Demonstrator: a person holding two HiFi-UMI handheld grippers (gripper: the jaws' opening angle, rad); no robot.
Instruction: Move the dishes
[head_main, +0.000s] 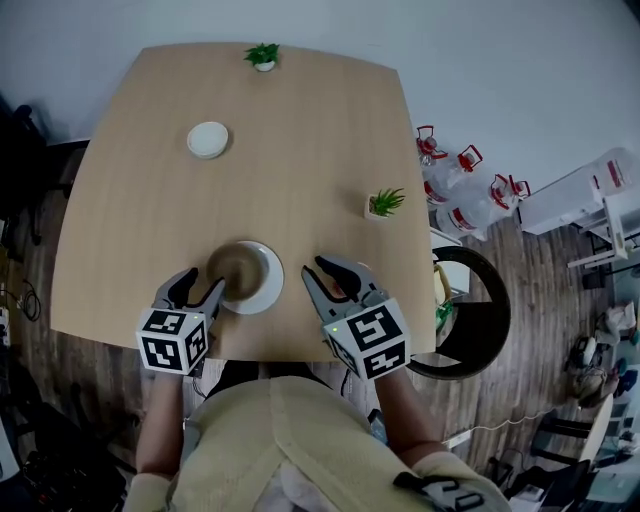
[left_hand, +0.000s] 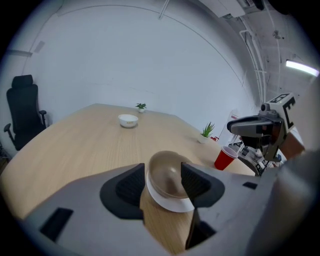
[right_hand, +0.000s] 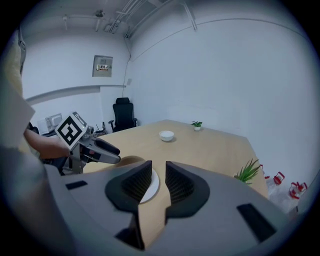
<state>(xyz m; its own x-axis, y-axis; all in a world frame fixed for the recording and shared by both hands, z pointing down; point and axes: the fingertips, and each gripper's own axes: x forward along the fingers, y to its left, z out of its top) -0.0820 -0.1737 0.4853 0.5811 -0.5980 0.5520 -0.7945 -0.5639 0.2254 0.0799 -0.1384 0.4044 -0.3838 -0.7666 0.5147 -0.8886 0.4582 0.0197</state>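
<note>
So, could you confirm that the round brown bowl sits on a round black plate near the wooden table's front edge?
Not quite: the head view shows the round plate is white, not black. The round brown bowl sits on it near the front edge of the wooden table.

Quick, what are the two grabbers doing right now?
Left gripper: open, empty, near the brown bowl.
Right gripper: open, empty.

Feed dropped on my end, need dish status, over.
Left hand-held gripper open at white plate rim, no grip. Right hand-held gripper open, empty, beside plate. Brown bowl sits on plate. Nothing blocking either gripper.
</note>
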